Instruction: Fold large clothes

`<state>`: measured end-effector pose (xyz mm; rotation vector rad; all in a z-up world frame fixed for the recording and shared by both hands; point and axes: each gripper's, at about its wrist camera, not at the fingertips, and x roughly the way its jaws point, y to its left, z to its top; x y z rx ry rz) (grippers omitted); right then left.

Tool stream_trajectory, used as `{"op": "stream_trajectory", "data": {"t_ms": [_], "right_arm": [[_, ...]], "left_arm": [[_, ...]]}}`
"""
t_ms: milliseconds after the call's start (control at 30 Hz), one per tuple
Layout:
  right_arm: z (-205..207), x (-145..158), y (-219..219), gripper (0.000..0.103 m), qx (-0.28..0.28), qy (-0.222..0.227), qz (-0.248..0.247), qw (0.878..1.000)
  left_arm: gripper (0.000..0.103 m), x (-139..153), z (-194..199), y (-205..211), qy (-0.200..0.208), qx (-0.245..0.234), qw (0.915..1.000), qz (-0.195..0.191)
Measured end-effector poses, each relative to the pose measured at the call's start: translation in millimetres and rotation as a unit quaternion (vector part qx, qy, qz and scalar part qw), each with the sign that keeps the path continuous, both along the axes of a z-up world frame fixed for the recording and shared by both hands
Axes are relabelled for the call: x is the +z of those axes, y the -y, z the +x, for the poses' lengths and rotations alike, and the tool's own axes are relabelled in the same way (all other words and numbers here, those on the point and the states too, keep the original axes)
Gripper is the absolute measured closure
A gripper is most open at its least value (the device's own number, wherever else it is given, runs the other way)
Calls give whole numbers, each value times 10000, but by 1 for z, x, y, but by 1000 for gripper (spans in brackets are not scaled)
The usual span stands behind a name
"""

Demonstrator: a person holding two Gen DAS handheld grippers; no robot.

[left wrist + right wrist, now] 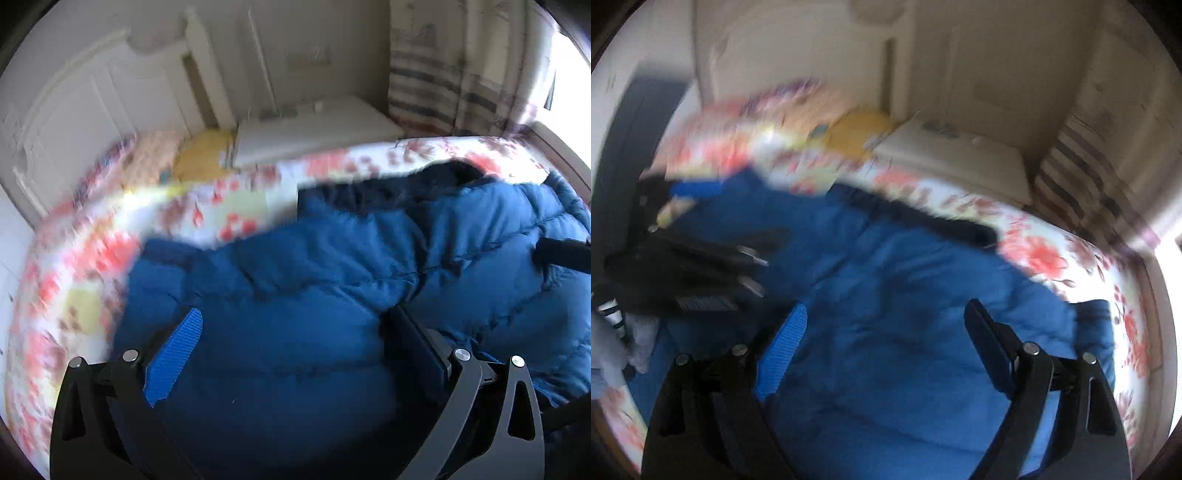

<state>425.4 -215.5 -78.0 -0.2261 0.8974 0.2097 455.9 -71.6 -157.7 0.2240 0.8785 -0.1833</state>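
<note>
A large blue puffer jacket [295, 280] lies bunched on a bed with a floral sheet [207, 214]; its dark lining shows at the far edge [458, 173]. My left gripper [295, 325] is open just above the jacket, its jaws wide apart over the padded fabric, holding nothing. In the right wrist view the same jacket [905, 295] fills the middle, and my right gripper [886, 325] is open above it, empty. The left gripper [701, 266] shows there as a dark shape at the left. Both views are motion-blurred.
A white headboard [74, 110] stands at the far left, a white bedside cabinet [314, 129] beyond the bed, striped curtains [443, 92] by a bright window on the right. A yellow pillow [857, 133] lies at the bed's far end.
</note>
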Motion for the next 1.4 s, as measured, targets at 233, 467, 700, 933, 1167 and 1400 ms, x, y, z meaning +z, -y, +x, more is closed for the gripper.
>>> {"op": "stream_trajectory", "data": {"t_ms": [233,467,700,933,1167,1400], "right_arm": [[-4,-4,19,13,-334,-95,216,9992],[-42,0,117,12,-1451,160,608,9874],[-52,-27,150,9,-1651,115,1548,9740],[-63,-7,140,12,-1634,402,1245,9778],[-109,21,39,12,-142,790,663,9946],[-104,-23,8,7,53,557,383,9977]], "left_arm": [[4,17,-11,-44,186,303,9978,-553],[4,-1,-14,-106,17,718,9935,-879],[4,-2,-13,-101,95,855,9934,-762],[5,31,-46,-99,431,1014,9892,-971],[5,18,-98,-14,498,90,9983,-274],[4,0,-101,-23,540,129,9980,-295]]}}
